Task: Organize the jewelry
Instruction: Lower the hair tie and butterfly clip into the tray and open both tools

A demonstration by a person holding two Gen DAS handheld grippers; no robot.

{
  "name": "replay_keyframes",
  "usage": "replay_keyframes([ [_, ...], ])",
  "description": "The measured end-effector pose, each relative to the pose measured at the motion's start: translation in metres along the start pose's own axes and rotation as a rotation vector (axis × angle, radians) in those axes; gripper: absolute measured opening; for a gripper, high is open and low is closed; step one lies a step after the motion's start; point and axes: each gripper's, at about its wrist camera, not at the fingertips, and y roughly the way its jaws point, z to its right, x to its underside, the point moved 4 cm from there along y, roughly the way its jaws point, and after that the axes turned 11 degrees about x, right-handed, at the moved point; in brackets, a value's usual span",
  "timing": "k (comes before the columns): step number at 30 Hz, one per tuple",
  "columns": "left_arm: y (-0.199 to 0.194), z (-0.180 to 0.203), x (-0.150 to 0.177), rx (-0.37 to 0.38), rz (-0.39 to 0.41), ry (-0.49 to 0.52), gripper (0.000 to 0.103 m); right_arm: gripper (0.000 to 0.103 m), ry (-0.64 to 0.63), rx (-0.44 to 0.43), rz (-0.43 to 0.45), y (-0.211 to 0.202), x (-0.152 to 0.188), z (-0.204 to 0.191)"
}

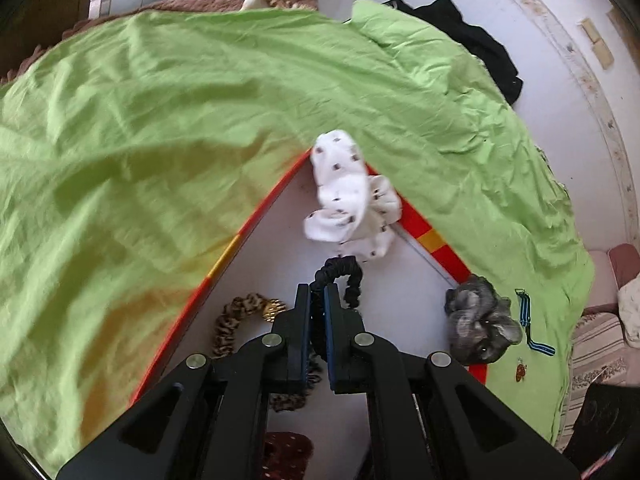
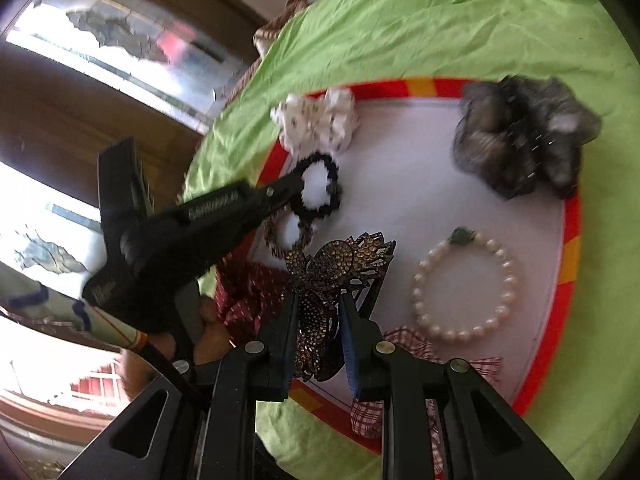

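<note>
My left gripper is shut on a thin black scrunchie over the white tray with a red rim; it also shows in the right wrist view, with the black scrunchie. My right gripper is shut on a rhinestone butterfly hair clip at the tray's near edge. On the tray lie a white dotted scrunchie, a grey scrunchie, a pearl bracelet and a leopard scrunchie.
A crumpled green sheet covers the bed under the tray. Red patterned cloth pieces lie on the tray's near side. A striped ribbon lies on the sheet by the grey scrunchie. Black clothing lies at the bed's far edge.
</note>
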Motion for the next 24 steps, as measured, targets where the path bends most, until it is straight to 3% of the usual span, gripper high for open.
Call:
replay_keyframes([
  [8, -0.009, 0.002, -0.002, 0.064, 0.032, -0.012, 0.008, 0.028, -0.039, 0.042, 0.027, 0.0, 0.009, 0.001],
  [9, -0.012, 0.005, -0.001, 0.076, 0.039, -0.009, 0.012, 0.031, -0.046, 0.05, 0.032, 0.001, 0.009, 0.0],
  [12, -0.021, 0.011, -0.002, 0.113, 0.074, -0.002, 0.038, 0.058, -0.058, 0.069, 0.059, -0.004, 0.008, -0.003],
  [13, -0.025, 0.012, -0.003, 0.122, 0.095, -0.002, 0.041, 0.06, -0.059, 0.073, 0.069, -0.007, 0.007, -0.003],
  [24, -0.042, 0.014, 0.002, 0.14, 0.138, 0.018, 0.041, 0.06, -0.063, 0.122, 0.177, -0.065, 0.024, 0.003],
])
